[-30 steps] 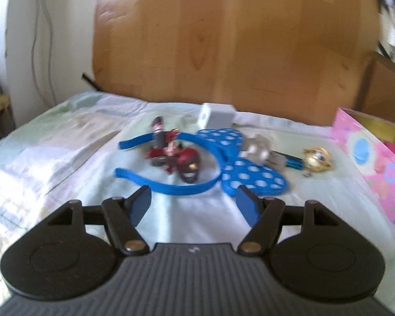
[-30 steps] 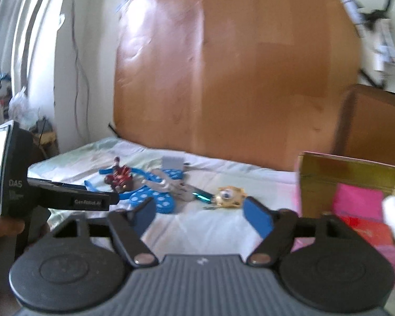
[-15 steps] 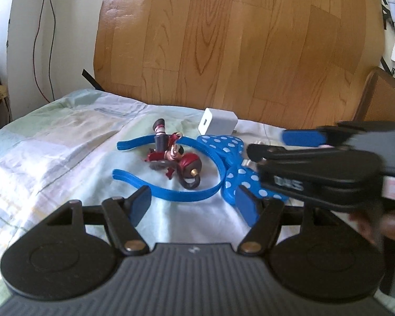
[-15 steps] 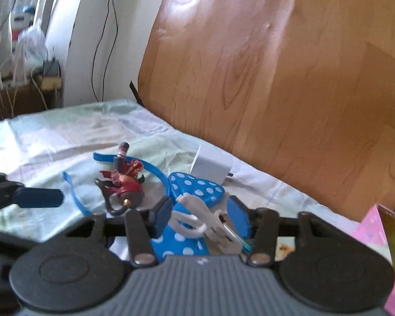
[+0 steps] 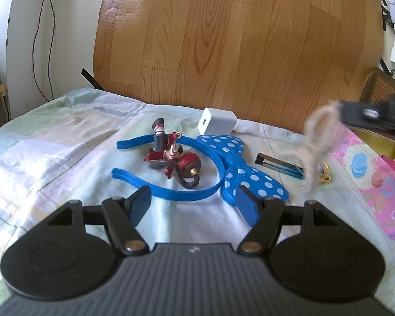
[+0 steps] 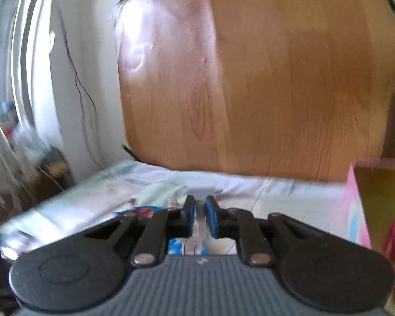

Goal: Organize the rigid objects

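No writing is legible. Left gripper (image 5: 193, 201) gapes over a pale bedsheet (image 5: 52, 142); right gripper (image 6: 199, 217) clamps blurred pale scissors (image 5: 320, 131); wood panel (image 5: 237, 44) at 12 o'clock.

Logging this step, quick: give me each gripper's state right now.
Left gripper: open, holding nothing.
Right gripper: shut on the pale looped clip, lifted off the bed.

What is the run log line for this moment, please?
right hand-held gripper: shut on scissors, lifted | left hand-held gripper: open, empty | pink box: open
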The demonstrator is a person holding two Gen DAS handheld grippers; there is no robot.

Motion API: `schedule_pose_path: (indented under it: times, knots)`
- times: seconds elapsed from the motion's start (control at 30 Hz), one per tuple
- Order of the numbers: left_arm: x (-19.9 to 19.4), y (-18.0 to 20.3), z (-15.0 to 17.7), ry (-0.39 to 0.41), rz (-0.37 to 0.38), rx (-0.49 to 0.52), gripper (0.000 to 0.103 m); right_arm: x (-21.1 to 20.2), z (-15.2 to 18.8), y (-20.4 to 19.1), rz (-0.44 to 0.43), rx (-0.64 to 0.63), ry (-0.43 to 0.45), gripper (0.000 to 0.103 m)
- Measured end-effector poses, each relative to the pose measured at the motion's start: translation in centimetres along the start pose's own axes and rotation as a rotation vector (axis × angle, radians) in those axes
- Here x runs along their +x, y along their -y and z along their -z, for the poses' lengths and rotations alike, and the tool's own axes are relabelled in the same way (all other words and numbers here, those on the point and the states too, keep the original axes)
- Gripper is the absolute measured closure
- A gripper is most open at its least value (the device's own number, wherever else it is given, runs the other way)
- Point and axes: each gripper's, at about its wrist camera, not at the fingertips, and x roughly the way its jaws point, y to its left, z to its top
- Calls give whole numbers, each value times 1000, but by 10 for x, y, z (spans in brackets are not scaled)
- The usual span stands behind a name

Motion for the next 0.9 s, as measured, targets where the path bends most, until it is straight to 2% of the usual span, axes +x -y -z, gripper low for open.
schedule_pose_path:
  times: [0.13, 0.23, 0.33, 0.43, 0.5, 0.63, 0.77, 0.83, 0.9]
  knots:
    - [0, 0, 1, -2, 1, 6, 30, -32, 16, 31, -116, 225, -87, 92]
    - [-1, 2, 2, -1, 0, 12, 30, -44, 35, 51, -141, 347, -145, 92]
    - [-1, 2, 2, -1, -1, 17, 30, -53, 57, 68, -89, 400, -178, 92]
    - [-2, 3, 3, 0, 1, 22, 30, -62, 78, 90, -13, 471, -193, 83]
    - [-3, 4, 2, 3, 6, 27, 30, -70, 89, 101, 20, 500, -187, 66]
    - [-4, 4, 2, 15, 22, 31, 30, -94, 94, 104, 101, 439, -137, 62]
    - [-8, 3, 2, 25, 72, 24, 30, -114, 95, 100, 177, 338, -72, 58]
    - [-12, 4, 2, 0, 123, 10, 31, -121, 94, 93, 177, 279, -59, 57]
    - [-18, 2, 4, -57, 228, -58, 31, -122, 93, 82, 153, 193, -61, 57]
